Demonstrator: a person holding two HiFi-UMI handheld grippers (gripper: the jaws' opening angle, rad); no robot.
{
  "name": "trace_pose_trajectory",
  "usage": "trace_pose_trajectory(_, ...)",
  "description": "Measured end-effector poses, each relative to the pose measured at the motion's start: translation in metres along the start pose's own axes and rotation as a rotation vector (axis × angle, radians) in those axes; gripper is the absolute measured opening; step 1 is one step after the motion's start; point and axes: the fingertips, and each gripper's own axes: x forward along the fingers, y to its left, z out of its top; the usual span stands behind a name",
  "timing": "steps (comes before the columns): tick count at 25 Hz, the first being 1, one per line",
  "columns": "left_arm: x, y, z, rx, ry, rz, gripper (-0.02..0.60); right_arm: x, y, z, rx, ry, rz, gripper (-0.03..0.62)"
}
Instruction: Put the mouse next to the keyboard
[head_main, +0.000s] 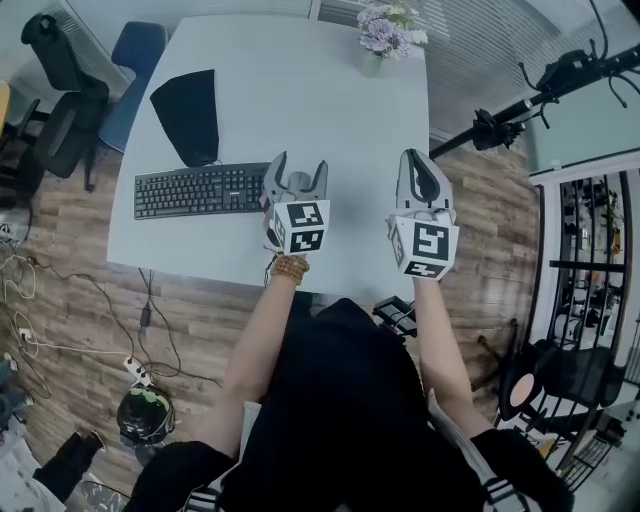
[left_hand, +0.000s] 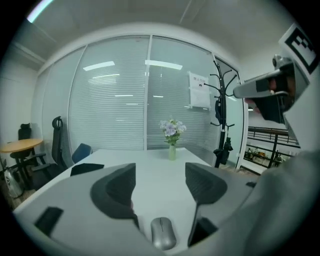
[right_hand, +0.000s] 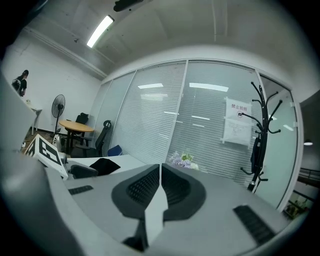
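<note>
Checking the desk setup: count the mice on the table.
1. The mouse lies on the white table between the left gripper's open jaws, just right of the keyboard. That gripper may hide others.

Office meeting room. Big white table (head_main: 300, 70) with a keyboard (head_main: 197, 190), a black mouse pad (head_main: 188, 115) and a vase of flowers (head_main: 385, 35). Black office chair (head_main: 60, 120) and blue chair (head_main: 135, 60) at the table's side. Glass partition walls with blinds (left_hand: 115, 100), a paper notice (right_hand: 237, 127) stuck on the glass, a coat stand (right_hand: 257, 135) beside it. Wood-look floor (head_main: 60, 270) with cables and a power strip (head_main: 133, 370). Small round wooden table (right_hand: 76, 126) and a standing fan (right_hand: 58, 103) at the back.
</note>
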Motion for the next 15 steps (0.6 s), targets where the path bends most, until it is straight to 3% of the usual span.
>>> trace_pose_trajectory(9, -0.044, -0.001, 0.084, 0.045, -0.167, 0.011, 0.304, -0.017, 0.006, 0.022, -0.012, -0.044, 0.041, 0.002)
trace_pose_trajectory(15, -0.076, -0.008, 0.119, 0.067, -0.253, 0.007, 0.291, -0.026, 0.018, 0.036, -0.009, -0.082, 0.064, 0.002)
